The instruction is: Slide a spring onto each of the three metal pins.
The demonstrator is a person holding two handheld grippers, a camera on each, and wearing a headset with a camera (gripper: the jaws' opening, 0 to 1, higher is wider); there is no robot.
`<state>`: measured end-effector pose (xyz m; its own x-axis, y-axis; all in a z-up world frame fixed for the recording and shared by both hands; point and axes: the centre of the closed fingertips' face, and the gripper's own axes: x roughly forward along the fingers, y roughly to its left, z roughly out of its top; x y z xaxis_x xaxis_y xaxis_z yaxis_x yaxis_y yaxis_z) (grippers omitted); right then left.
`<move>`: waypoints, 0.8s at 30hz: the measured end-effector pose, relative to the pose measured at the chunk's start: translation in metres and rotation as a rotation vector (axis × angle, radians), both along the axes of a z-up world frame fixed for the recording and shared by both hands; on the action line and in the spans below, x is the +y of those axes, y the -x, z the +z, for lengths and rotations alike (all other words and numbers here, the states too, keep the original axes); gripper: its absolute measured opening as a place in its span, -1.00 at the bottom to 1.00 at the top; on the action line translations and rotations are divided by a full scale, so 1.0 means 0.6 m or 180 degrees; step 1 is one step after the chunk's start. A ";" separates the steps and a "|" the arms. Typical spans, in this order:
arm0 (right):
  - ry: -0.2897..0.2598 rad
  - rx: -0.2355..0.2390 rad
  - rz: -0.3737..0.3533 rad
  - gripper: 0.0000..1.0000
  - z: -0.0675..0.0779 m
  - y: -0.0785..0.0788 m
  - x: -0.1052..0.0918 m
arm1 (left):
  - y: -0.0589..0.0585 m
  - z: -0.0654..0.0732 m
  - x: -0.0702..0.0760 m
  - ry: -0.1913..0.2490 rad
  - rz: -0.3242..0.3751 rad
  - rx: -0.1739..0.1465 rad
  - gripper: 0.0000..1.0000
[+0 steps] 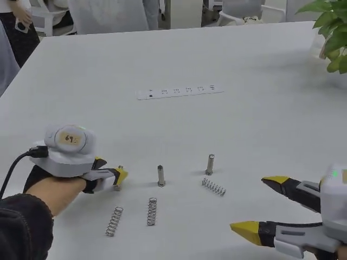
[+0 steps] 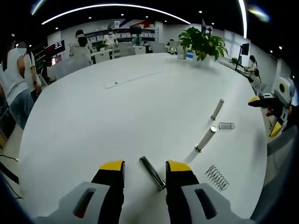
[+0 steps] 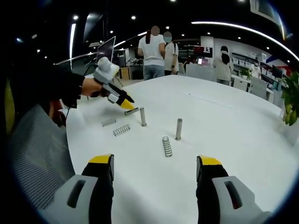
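Note:
Two metal pins (image 1: 161, 176) (image 1: 210, 164) stand upright on the white table (image 1: 217, 65). A third pin (image 2: 152, 171) lies tilted between the jaws of my left gripper (image 2: 145, 166), which stand a little wider than the pin; in the head view this gripper (image 1: 120, 176) is at the left. Three springs lie loose: one (image 1: 214, 187) by the right pin, two (image 1: 152, 211) (image 1: 114, 221) nearer me. My right gripper (image 1: 260, 203) hovers open at the bottom right, holding nothing, and it faces a spring (image 3: 166, 146).
A white power strip (image 1: 179, 91) lies across the middle of the table. A green plant (image 1: 331, 38) stands at the far right corner. Several people (image 3: 154, 49) and chairs are beyond the table's far edge.

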<state>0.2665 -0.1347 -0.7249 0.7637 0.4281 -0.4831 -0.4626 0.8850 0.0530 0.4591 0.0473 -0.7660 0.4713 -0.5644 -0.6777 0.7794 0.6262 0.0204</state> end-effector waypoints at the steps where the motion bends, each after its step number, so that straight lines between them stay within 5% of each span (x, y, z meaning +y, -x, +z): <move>1: -0.0001 0.0002 0.0001 0.42 0.000 0.000 0.000 | -0.001 -0.002 -0.002 -0.0036 -0.0003 -0.0007 -0.43; 10: -0.0007 0.0018 -0.0001 0.40 -0.003 0.001 0.000 | -0.006 -0.020 -0.006 -0.0257 -0.0033 0.0021 -0.60; 24: -0.0011 0.0051 -0.0010 0.39 -0.009 0.002 -0.001 | -0.009 -0.027 -0.009 -0.0383 -0.0088 0.0038 -0.87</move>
<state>0.2656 -0.1351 -0.7304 0.7571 0.4276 -0.4939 -0.4590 0.8862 0.0636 0.4645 0.0422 -0.7825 0.4482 -0.4915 -0.7467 0.7970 0.5980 0.0848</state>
